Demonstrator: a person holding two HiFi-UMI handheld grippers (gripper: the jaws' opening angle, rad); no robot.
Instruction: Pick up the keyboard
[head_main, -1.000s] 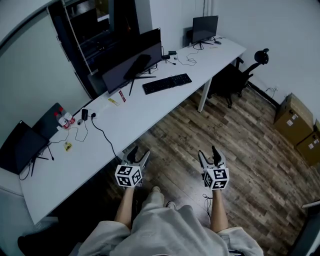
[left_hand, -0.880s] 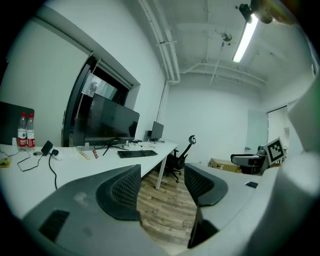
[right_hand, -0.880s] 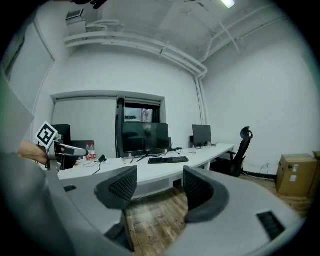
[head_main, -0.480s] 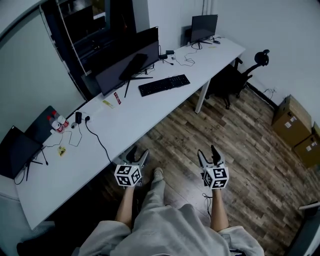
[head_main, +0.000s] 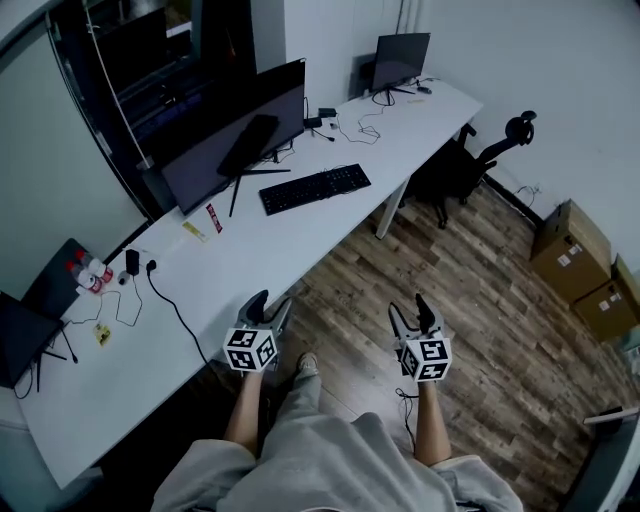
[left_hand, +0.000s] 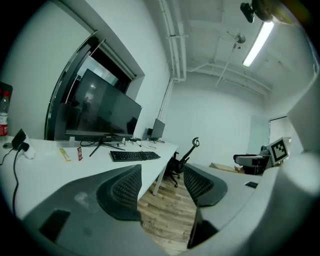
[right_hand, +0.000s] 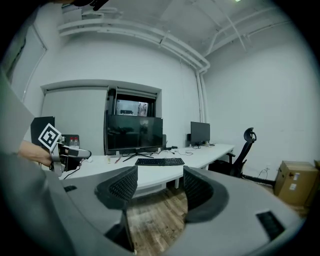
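The long white desk (head_main: 280, 250) is stretching from the near left to the far right of the room. The left gripper (head_main: 270, 303) is hanging just beside the desk's near edge. Its jaws are standing wide apart, and nothing is sitting between them, only wooden floor showing through (left_hand: 162, 187).

The black keyboard (head_main: 315, 188) is lying on the desk, far ahead of both grippers and well apart from them. It is resting in front of the big dark monitor (head_main: 235, 135). Its long side is running along the desk, the same way as the desk edge. From the left gripper the keyboard (left_hand: 135, 155) is showing ahead and a little to the left.

The right gripper (head_main: 410, 312) is hanging over the floor, away from the desk. Its jaws are wide apart too and holding nothing (right_hand: 159, 187). It is looking straight at the keyboard (right_hand: 159, 161). I think the left gripper is the nearer one.

At the far right, cardboard boxes (head_main: 575, 260) are sitting on the floor. They are closed, so I cannot tell what is inside.
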